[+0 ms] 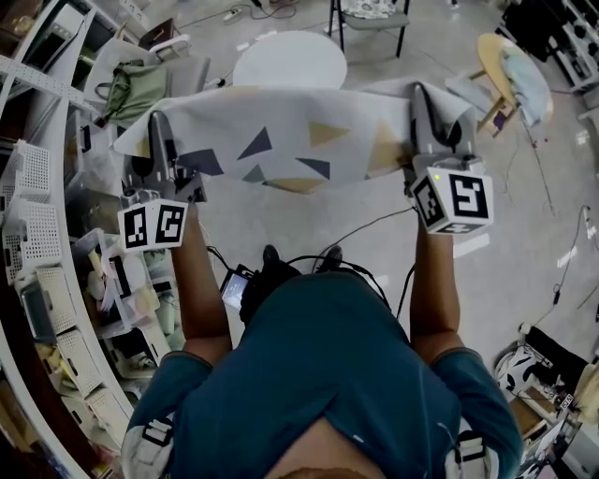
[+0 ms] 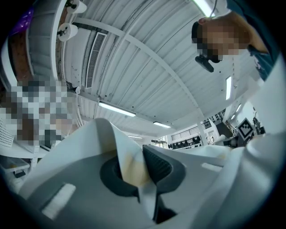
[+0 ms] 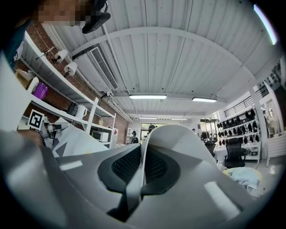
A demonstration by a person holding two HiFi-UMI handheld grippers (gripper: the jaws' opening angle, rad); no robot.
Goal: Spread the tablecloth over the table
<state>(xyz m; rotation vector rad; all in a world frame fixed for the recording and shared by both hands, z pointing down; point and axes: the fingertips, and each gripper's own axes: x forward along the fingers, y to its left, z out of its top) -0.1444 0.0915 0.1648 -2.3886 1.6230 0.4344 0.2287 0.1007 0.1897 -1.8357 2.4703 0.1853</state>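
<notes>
A white tablecloth printed with grey, navy and tan triangles hangs stretched between my two grippers, held up above the floor. My left gripper is shut on the cloth's left corner; in the left gripper view the fabric is pinched between the dark pads. At the right corner my right gripper is shut on the cloth, and its view shows a thin fold clamped between the pads. A round white table stands just beyond the cloth, partly hidden by it.
Curved shelving packed with boxes and baskets runs along the left. A green bag lies near the table's left, a black chair behind it, a small wooden stool table at the right. Cables trail over the grey floor.
</notes>
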